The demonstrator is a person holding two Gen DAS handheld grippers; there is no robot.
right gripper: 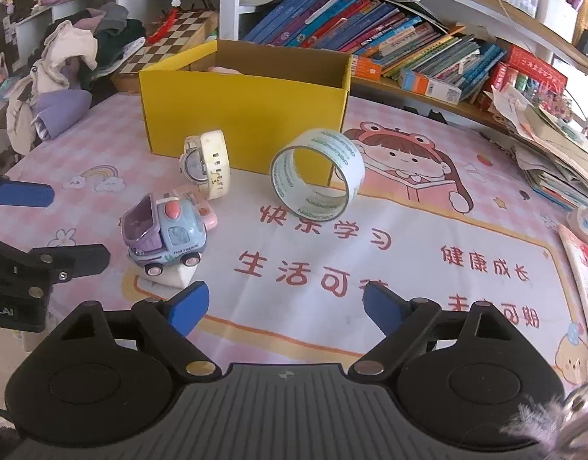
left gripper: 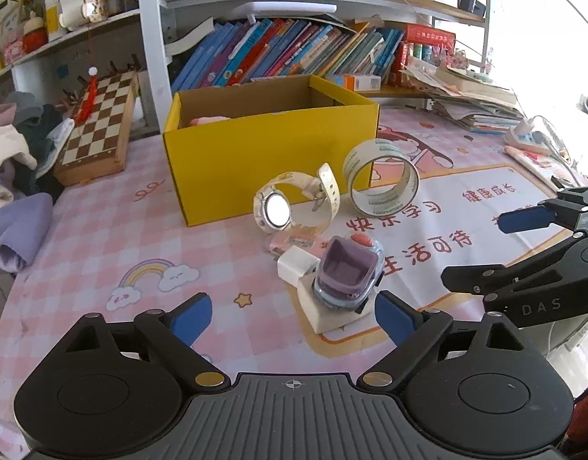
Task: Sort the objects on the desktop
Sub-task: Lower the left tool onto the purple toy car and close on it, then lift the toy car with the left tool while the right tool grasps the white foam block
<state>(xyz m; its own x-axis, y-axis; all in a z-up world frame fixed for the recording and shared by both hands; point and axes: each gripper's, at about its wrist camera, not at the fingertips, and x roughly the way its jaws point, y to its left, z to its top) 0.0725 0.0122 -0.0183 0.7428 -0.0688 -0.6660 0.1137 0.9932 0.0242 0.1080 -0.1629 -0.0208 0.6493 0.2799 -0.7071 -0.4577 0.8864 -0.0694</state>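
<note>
I see a yellow cardboard box [left gripper: 271, 153] standing open on the mat with something pink inside. In front of it a cream wristwatch [left gripper: 294, 201] stands on edge, beside a clear tape roll [right gripper: 317, 174], also on edge. Nearer me, a purple-and-blue toy truck [right gripper: 164, 235] sits atop a white block [right gripper: 171, 276], with a pink case [left gripper: 294, 242] and a white charger [left gripper: 295, 264] just beside.

"快乐学习", "生活可待" and "健康成长" are printed in red on the pink checked desk mat [right gripper: 428, 230]; "DAS" is marked on the black right tool [left gripper: 474, 253].
</note>
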